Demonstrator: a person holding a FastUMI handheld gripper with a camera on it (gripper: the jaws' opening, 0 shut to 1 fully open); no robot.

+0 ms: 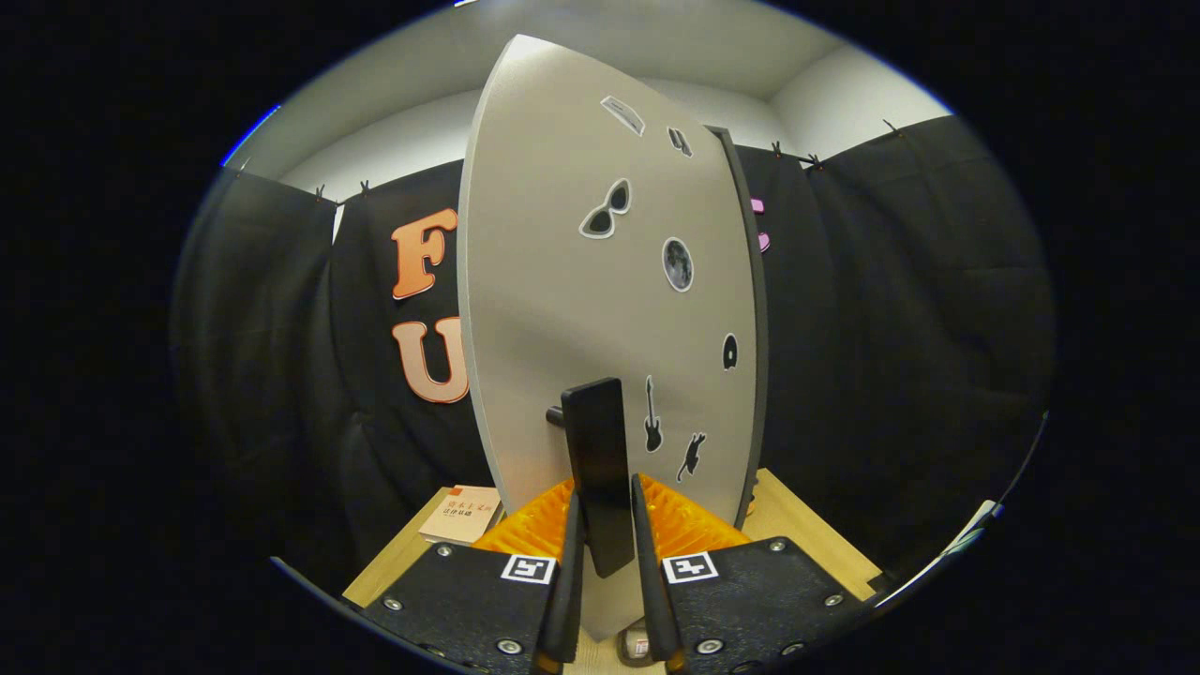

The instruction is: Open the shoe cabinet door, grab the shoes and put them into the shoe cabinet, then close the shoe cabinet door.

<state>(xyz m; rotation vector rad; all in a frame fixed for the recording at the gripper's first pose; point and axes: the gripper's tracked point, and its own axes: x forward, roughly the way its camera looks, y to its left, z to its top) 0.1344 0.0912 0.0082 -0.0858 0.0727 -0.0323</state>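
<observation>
While the gripper point(607, 539) pinches the dark door handle point(600, 469) low in the middle of the frame, both fingers press its flat sides. If the pull goes crooked, the thin handle could slip out. The grey cabinet door point(581, 309) with stickers stands swung partly open, filling the middle. A small card point(462, 514) lies on the wooden table point(797, 525) at lower left. I cannot see any shoes.

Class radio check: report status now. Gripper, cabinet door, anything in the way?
Gripper shut on black door handle. Cabinet door swung partly open. Small card on table beside door, clear of path.
</observation>
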